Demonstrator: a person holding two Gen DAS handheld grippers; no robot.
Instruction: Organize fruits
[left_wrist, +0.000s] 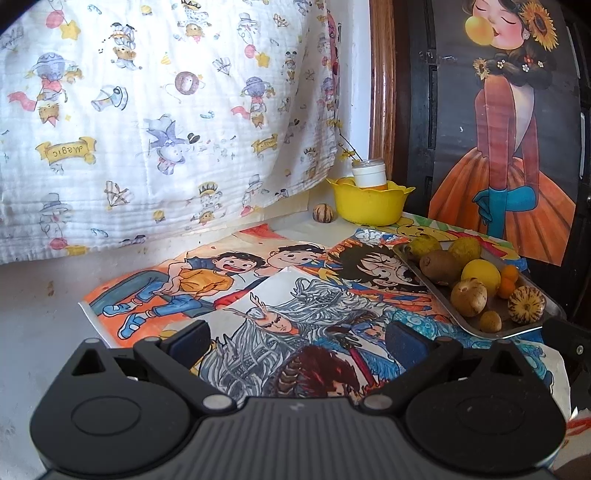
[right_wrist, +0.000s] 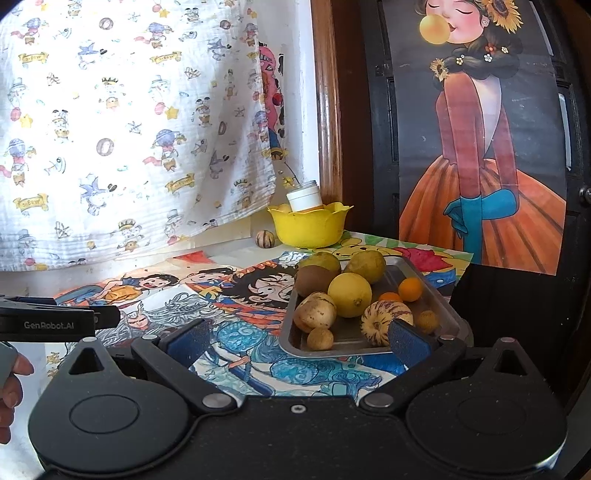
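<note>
A metal tray holds several fruits: a yellow lemon, a brown kiwi, two green-yellow pears, a striped melon, small oranges and small brown fruits. A lone striped fruit lies on the table beside the yellow bowl. My right gripper stands open just in front of the tray. To the left of the tray, my left gripper hangs open over the drawings, empty.
A white-capped jar sits in the bowl. Coloured drawings cover the table. A patterned cloth hangs behind, and a poster of a girl leans at the right. The left gripper's body and a hand show at left.
</note>
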